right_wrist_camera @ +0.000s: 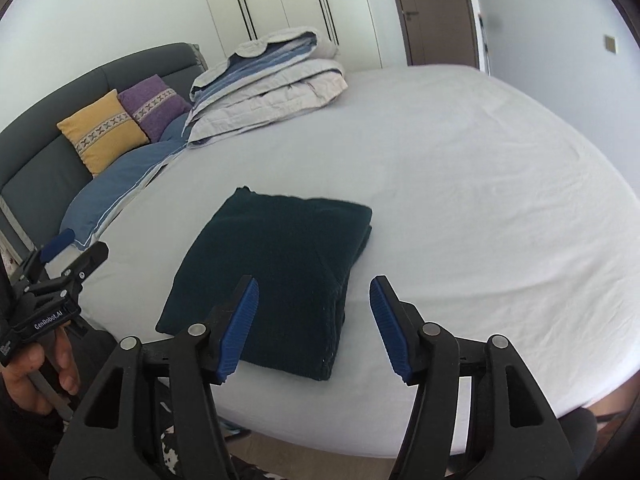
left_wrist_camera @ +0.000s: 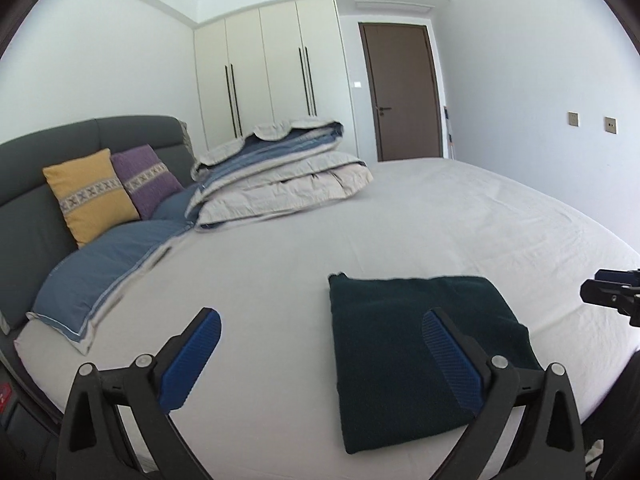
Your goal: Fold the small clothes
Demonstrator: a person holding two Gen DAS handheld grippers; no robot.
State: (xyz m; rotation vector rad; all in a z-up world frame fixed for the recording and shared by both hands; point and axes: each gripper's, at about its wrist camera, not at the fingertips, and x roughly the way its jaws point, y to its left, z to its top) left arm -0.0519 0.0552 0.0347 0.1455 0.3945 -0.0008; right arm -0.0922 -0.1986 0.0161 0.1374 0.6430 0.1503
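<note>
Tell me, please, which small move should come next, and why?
Probably draw both grippers back. The dark green garment already lies folded in a neat rectangle on the bed sheet; the left gripper and the right gripper are open and hold nothing.

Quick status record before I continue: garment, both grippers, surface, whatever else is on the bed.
garment: dark green garment, folded into a rectangle, lying flat near the bed's near edge
left gripper: left gripper open, holding nothing, above the garment's left edge
right gripper: right gripper open, holding nothing, above the garment's near right corner
surface: bed with pale sheet, lightly wrinkled
other items: folded duvet, yellow cushion, purple cushion, blue pillow by the grey headboard
</note>
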